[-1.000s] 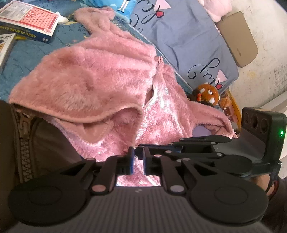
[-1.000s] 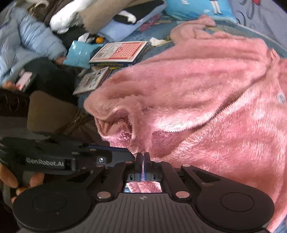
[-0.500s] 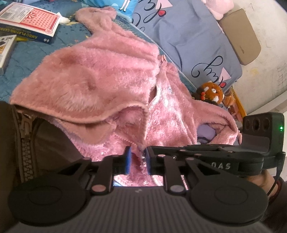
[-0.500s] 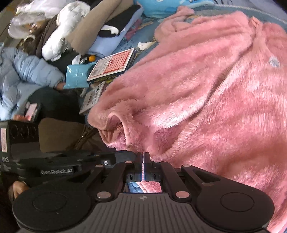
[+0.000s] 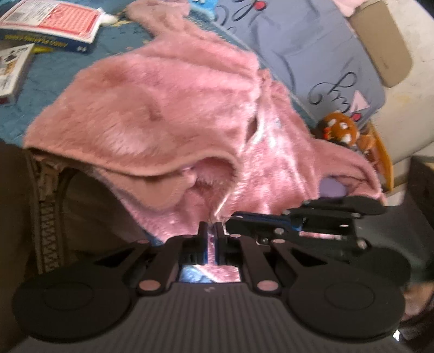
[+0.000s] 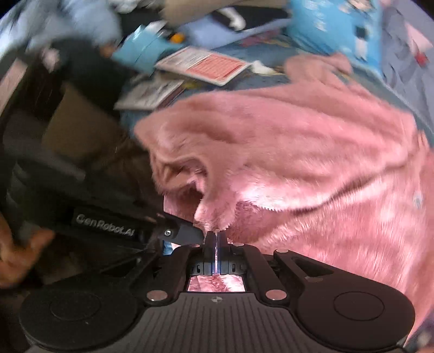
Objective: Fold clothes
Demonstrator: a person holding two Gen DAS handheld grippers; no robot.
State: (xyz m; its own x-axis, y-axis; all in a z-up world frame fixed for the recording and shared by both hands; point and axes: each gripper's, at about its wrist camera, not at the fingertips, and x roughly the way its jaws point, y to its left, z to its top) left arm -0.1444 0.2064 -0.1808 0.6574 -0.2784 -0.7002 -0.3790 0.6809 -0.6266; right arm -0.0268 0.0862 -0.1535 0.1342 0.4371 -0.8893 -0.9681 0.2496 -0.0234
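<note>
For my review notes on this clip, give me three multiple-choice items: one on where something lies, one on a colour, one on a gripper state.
1. Where does the red-patterned box lie?
A. on the blue bedspread beyond the garment
B. on top of the garment
C. in the left gripper

2. What colour is the fluffy garment?
A. grey
B. pink
C. green

3. What is the left gripper doing?
A. open above the bed
B. shut on nothing
C. shut on the garment's edge

Answers:
1. A: it rests on bare bedspread past the garment's far edge.
2. B: pink pile in both views.
3. C: pink cloth shows between its closed fingers.
</note>
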